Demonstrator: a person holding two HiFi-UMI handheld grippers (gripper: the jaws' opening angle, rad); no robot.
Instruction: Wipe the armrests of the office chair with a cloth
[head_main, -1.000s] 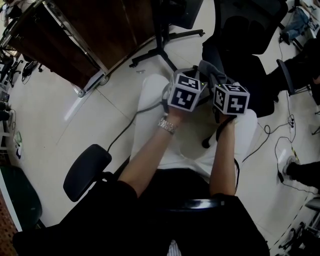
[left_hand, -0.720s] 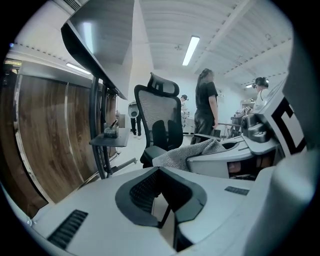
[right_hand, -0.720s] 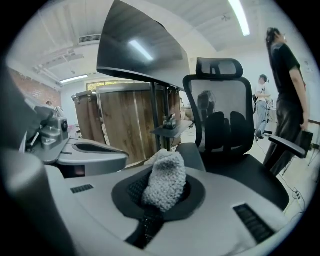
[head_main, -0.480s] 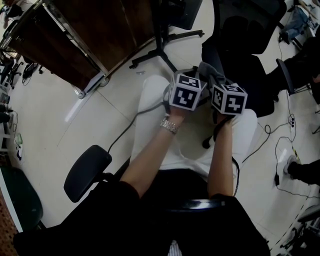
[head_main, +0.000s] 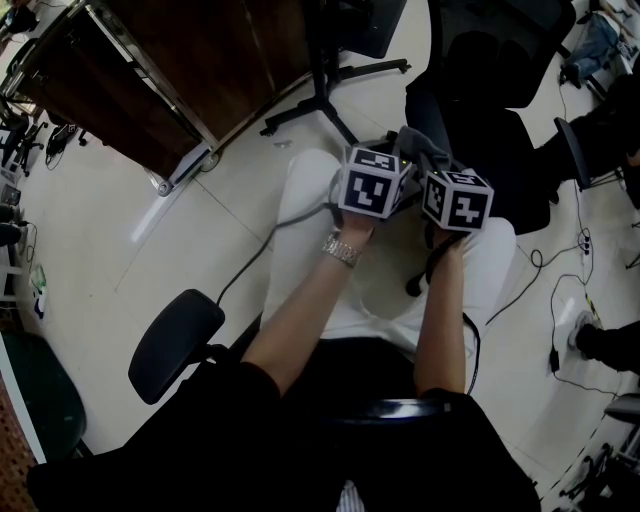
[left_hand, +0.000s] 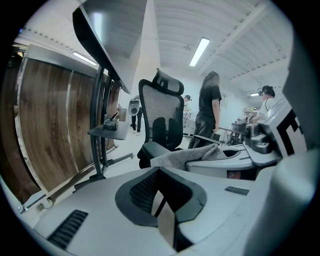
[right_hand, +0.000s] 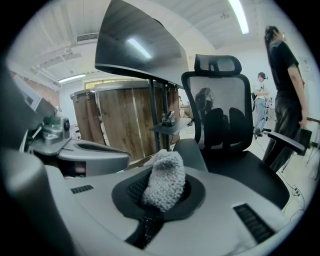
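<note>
Head view: taken from above, aimed steeply down at the floor. Gripper views: set low, aimed level and forward; the mesh-backed office chair is shared by both, near.

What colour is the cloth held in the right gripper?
The cloth is light grey, seen best in the right gripper view.

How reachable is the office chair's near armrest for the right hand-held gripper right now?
Probably yes. The right hand-held gripper, shut on the cloth, faces the near armrest of the office chair; the pad lies just beyond the cloth, with nothing visible between them.
</note>
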